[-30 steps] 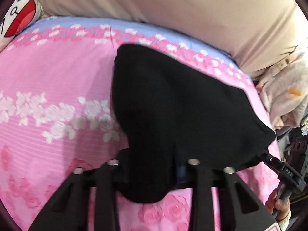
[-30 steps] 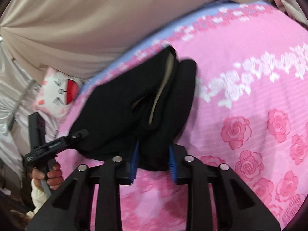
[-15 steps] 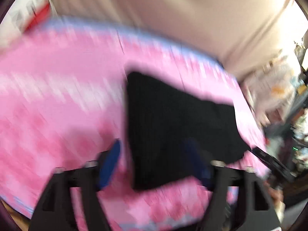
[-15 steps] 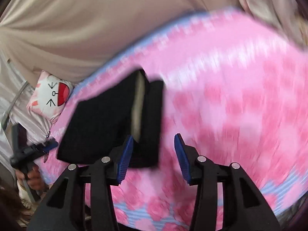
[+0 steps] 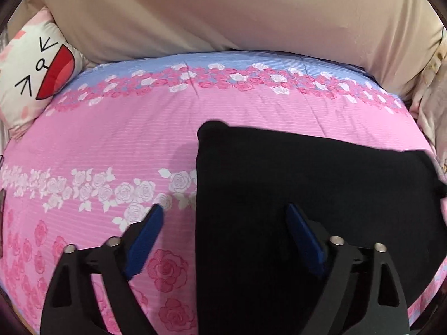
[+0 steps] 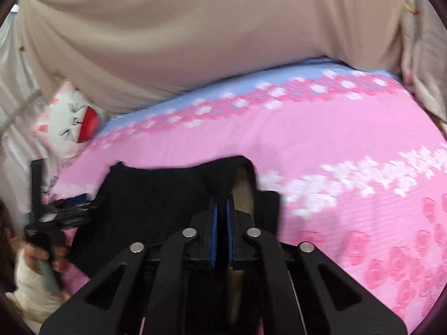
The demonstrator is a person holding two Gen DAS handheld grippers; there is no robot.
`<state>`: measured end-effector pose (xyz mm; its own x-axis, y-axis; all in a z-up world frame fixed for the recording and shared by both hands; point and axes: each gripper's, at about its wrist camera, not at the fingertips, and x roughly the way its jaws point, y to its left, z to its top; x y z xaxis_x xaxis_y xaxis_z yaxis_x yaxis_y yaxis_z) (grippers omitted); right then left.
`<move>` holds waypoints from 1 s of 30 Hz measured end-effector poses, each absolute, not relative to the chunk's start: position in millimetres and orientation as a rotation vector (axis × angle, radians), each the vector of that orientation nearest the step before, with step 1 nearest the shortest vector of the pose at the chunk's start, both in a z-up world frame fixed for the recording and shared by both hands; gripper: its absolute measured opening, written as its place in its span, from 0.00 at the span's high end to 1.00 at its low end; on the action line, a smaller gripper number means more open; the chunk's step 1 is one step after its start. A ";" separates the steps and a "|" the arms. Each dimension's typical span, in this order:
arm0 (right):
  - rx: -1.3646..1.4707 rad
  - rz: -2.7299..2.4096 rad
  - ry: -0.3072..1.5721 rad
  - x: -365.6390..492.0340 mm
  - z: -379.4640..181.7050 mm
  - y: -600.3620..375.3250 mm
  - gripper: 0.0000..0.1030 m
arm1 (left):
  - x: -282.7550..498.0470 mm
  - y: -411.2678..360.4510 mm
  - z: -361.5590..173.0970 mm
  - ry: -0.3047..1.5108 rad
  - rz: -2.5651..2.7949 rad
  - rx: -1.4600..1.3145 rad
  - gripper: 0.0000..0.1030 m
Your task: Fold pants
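Observation:
Folded black pants [image 5: 293, 173] lie on the pink rose-print bed sheet [image 5: 111, 134]. My left gripper [image 5: 223, 209] hovers over their near left edge, jaws opening wide. That edge lies between the blue pads [image 5: 145, 234], which do not press it. In the right wrist view my right gripper [image 6: 222, 203] is closing, its pads nearly together on a raised fold of the pants [image 6: 156, 192], beside a strip of tan lining [image 6: 243, 192]. The left gripper [image 6: 64, 206] shows at the pants' far end, held by a hand [image 6: 33, 254].
A white cartoon-face pillow [image 5: 36, 69] lies at the sheet's far left corner. A beige cloth [image 5: 223, 8] hangs along the back of the bed. Pale patterned fabric [image 5: 430, 97] bunches at the right edge. The sheet's near edge is close below the grippers.
My left gripper has let go of the pants and opened wide. My right gripper opened, then closed again on the fold. The pants now lie lower and flatter on the sheet.

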<state>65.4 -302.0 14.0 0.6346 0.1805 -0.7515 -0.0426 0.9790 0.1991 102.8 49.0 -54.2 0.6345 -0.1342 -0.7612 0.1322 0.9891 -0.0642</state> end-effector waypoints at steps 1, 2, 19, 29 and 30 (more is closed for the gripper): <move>0.177 0.063 0.889 66.9 11.3 -307.1 0.90 | 105.2 44.8 -58.2 0.871 -0.139 0.014 0.13; 0.221 0.054 0.870 64.5 17.9 -310.9 0.90 | 106.5 42.1 -58.9 0.863 -0.128 0.027 0.13; 0.419 0.106 0.840 75.6 18.5 -300.6 0.93 | 103.2 52.9 -63.9 0.851 -0.165 -0.077 0.06; 0.593 0.295 0.881 -18.0 10.2 -343.5 0.07 | 64.2 102.4 -60.0 1.003 -0.560 -0.398 0.06; 0.592 0.303 0.907 -16.8 2.6 -343.3 0.07 | 63.4 101.6 -66.0 1.027 -0.555 -0.391 0.06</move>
<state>-16.8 -343.3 2.6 0.5893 0.4841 -0.6468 -0.0017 0.8014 0.5982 63.4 101.6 -66.0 0.4006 -0.6019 -0.6908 0.2485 0.7971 -0.5504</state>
